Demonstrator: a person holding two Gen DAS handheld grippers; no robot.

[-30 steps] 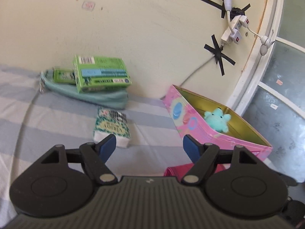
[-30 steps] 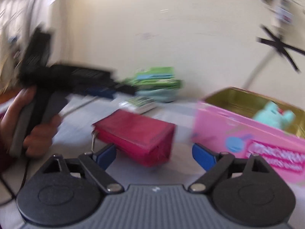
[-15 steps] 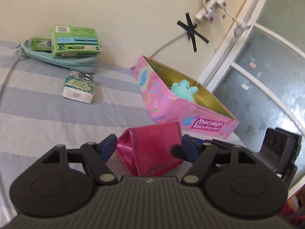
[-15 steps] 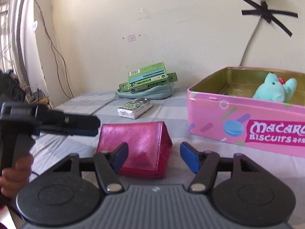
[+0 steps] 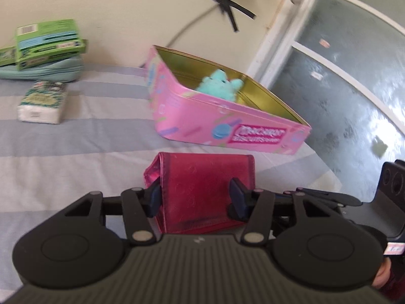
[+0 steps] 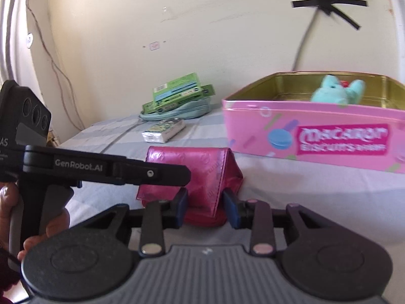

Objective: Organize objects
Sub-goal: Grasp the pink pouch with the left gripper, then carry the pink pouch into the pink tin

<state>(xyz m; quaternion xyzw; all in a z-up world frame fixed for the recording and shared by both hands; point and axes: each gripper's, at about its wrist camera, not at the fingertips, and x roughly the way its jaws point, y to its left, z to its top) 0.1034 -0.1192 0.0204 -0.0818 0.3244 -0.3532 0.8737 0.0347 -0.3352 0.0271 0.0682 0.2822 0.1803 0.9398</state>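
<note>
Both tongs grip the pink wallet.
Left tongs (image 5: 195, 198) and right tongs (image 6: 205, 207) have just clamped the wallet (image 5: 205, 190); lift level toward the biscuit tin (image 5: 227, 124) ahead.

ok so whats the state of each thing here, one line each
left gripper: shut on the pouch, jaws just closed
right gripper: shut on the pouch's end, jaws just closed
pouch: lying on the bed, gripped by both
tin: open, no lid on
plush: inside the tin
green boxes: stacked on the case
case: lying flat by the wall
tissue pack: lying flat, untouched
</note>
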